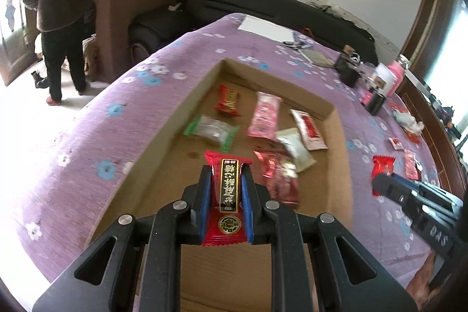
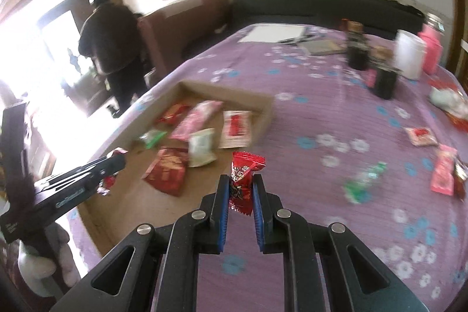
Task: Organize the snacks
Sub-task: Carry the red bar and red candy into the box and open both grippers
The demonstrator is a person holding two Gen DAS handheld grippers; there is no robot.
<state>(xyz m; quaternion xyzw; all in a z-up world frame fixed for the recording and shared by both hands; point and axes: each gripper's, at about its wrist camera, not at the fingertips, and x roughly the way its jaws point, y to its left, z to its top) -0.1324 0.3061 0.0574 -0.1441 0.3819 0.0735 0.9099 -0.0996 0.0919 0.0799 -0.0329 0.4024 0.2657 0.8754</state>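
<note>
Snacks are being sorted on a desk (image 1: pixel 96 136) covered with a purple floral cloth. Left hand-held gripper (image 1: pixel 227 180) is clamped on a red snack packet with a black-and-gold label (image 1: pixel 225 203); the packet stands lengthwise between the blue pads, its top edge sticking out past the fingertips, held over the near part of the shallow cardboard box (image 1: pixel 204 72).

Right hand-held gripper (image 2: pixel 241 182) is closed on a small red wrapped candy (image 2: pixel 244 168), pinched at its lower half with the crimped top free above the pads. In the right wrist view it sits over the cloth just beside the box's near right corner.

Box contents, left wrist view:
- red packet (image 1: pixel 228 100) at the back
- clear packet with green ends (image 1: pixel 212 130) on the left
- pink packet (image 1: pixel 264 116) in the middle
- white-and-red sachet (image 1: pixel 308 129) and pale cream packet (image 1: pixel 295 148) to the right
- shiny red packets (image 1: pixel 278 174) just ahead of the left fingertips

Loose on the cloth right of the box, right wrist view: a green-ended packet (image 2: pixel 362 180) (blurred), a pink packet (image 2: pixel 443 173) and a small red-and-white sachet (image 2: pixel 421 136).

A person in dark clothes (image 1: pixel 63 13) stands on the floor, well apart from the desk.
</note>
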